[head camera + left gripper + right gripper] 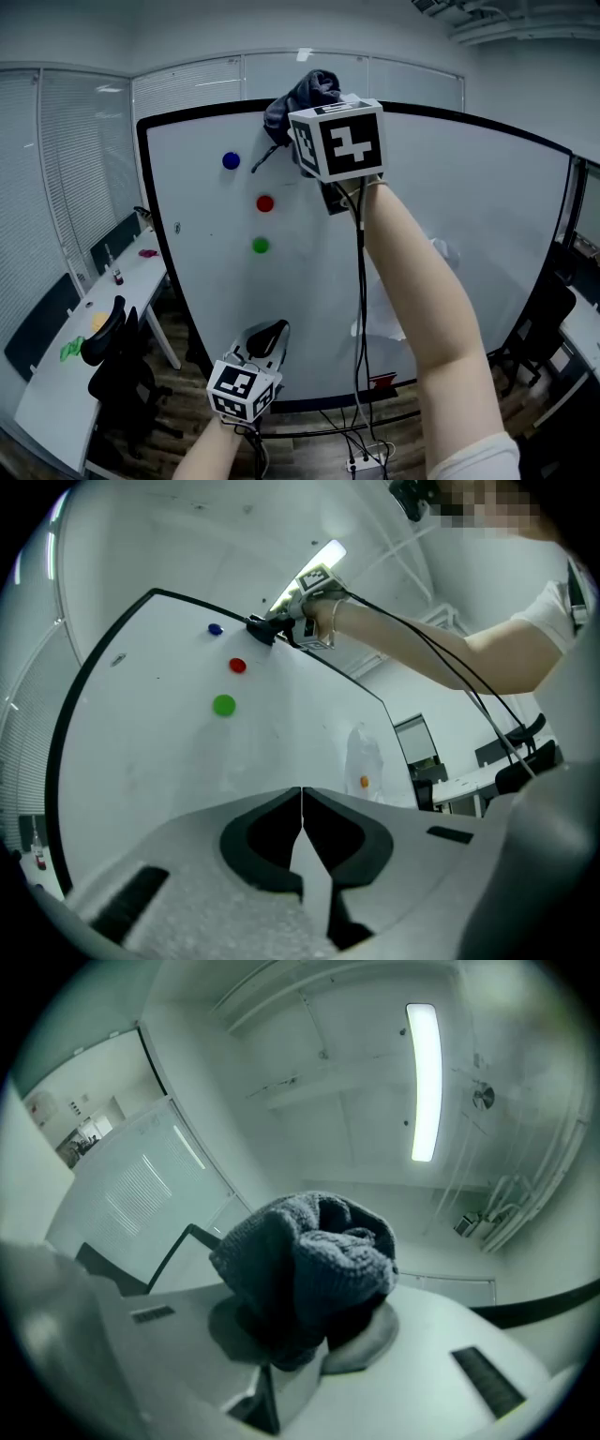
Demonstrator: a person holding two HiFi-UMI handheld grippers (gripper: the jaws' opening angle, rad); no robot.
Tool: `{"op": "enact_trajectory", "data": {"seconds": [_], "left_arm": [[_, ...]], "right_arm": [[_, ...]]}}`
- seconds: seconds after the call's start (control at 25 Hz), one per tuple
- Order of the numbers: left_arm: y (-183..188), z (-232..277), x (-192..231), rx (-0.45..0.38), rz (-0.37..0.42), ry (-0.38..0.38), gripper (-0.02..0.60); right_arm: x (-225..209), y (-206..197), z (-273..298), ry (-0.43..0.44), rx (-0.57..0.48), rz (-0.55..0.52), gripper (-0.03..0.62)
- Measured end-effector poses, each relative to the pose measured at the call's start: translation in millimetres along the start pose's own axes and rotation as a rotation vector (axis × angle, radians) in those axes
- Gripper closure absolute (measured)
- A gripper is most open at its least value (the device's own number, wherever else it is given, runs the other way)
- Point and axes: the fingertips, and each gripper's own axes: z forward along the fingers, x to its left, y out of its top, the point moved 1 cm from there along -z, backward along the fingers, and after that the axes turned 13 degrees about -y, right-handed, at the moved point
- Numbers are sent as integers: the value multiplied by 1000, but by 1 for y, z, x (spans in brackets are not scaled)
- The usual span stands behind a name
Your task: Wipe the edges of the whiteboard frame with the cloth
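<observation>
A large whiteboard [450, 216] with a thin black frame [206, 111] stands ahead in the head view. My right gripper [298, 112] is raised to the top edge, shut on a dark grey cloth [302, 97] that bunches over the frame there. In the right gripper view the cloth [309, 1265] fills the space between the jaws, with the black frame [544, 1305] running off to the right. My left gripper [265, 339] hangs low near the board's bottom, jaws shut on nothing [302, 803]. In the left gripper view the cloth [262, 628] shows far off, on the frame [192, 600].
Blue [231, 161], red [264, 203] and green [260, 246] magnets sit on the board below the cloth. A white desk [103, 319] and a black office chair [117, 366] stand at the left. Cables [361, 412] hang from my right arm to a floor socket.
</observation>
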Motion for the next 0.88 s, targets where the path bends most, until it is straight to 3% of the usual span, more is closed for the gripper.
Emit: {"op": "enact_trajectory", "data": {"seconds": [0.48,0.72,0.88], "left_arm": [[-5,25,-20,30,38,-40,561],[-7,69,-44,7,37,-35,561],[-4,114,-74,-15,31,-73,561]], "right_arm": [[-47,-19,-9,-39,41,-8,525],[-92,-30,-22,-19,25,-27,525],[-125,-35,-30,6,12,-42,525]]}}
